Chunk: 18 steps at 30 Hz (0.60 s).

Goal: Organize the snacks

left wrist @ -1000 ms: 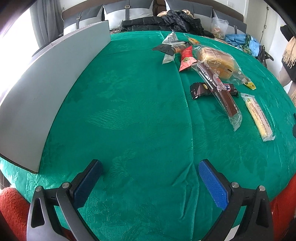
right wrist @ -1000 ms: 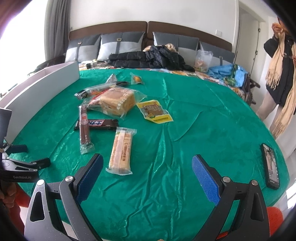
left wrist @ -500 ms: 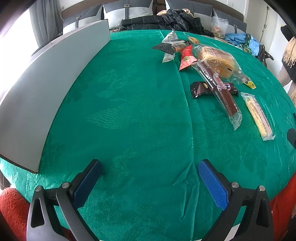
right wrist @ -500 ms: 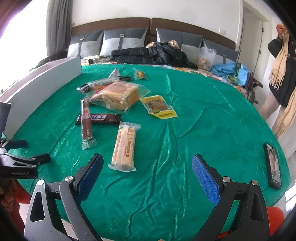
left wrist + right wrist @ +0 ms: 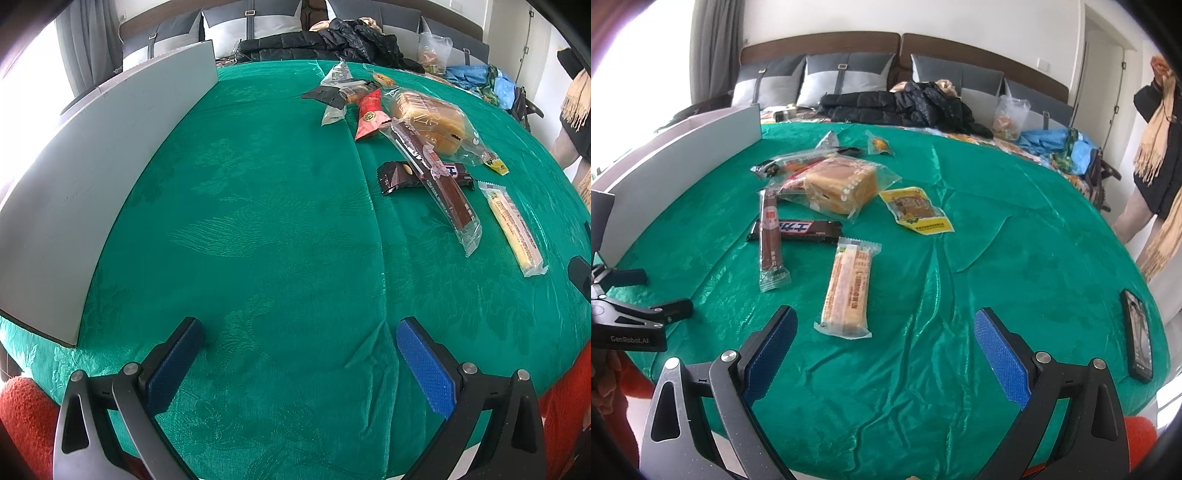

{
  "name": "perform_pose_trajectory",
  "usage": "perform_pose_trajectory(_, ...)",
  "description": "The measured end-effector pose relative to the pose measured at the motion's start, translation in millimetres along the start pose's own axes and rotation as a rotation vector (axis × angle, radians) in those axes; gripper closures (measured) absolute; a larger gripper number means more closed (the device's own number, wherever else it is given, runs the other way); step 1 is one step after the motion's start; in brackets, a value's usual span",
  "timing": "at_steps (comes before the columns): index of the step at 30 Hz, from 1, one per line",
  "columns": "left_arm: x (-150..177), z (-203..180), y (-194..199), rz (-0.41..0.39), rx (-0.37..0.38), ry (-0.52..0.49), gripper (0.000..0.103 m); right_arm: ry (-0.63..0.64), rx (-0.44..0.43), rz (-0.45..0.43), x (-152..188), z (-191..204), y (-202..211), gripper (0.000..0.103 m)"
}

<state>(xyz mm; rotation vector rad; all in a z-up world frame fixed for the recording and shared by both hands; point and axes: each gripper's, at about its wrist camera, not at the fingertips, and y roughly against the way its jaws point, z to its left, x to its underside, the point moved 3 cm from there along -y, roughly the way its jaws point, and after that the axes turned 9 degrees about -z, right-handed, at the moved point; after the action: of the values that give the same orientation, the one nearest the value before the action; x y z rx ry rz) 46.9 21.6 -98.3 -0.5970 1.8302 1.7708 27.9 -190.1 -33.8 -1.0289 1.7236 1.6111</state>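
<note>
Several wrapped snacks lie on a green cloth. A pale wafer pack (image 5: 847,291) sits just beyond my open right gripper (image 5: 882,343), slightly left of its middle. Farther off are a long brown stick (image 5: 770,240) lying across a dark chocolate bar (image 5: 798,229), a bagged bread loaf (image 5: 840,184) and a yellow packet (image 5: 916,210). In the left wrist view the same pile lies at the far right: stick (image 5: 436,173), chocolate bar (image 5: 399,176), loaf (image 5: 428,122), red packet (image 5: 370,112), wafer pack (image 5: 511,225). My left gripper (image 5: 297,339) is open over bare cloth.
A grey board (image 5: 96,162) stands upright along the cloth's left edge. A dark phone (image 5: 1138,341) lies near the right edge. A person in a beige scarf (image 5: 1158,122) stands at the far right. Pillows and a black jacket (image 5: 897,107) lie behind.
My right gripper has advanced toward the wafer pack, which now lies closer to its fingers. The left gripper has barely moved.
</note>
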Motion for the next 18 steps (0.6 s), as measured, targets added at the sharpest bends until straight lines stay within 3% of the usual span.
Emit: perform_pose_trajectory(18, 0.7, -1.1, 1.0, -0.008, 0.002, -0.004, 0.0, 0.0, 0.001, 0.006, 0.3, -0.1, -2.9, 0.005)
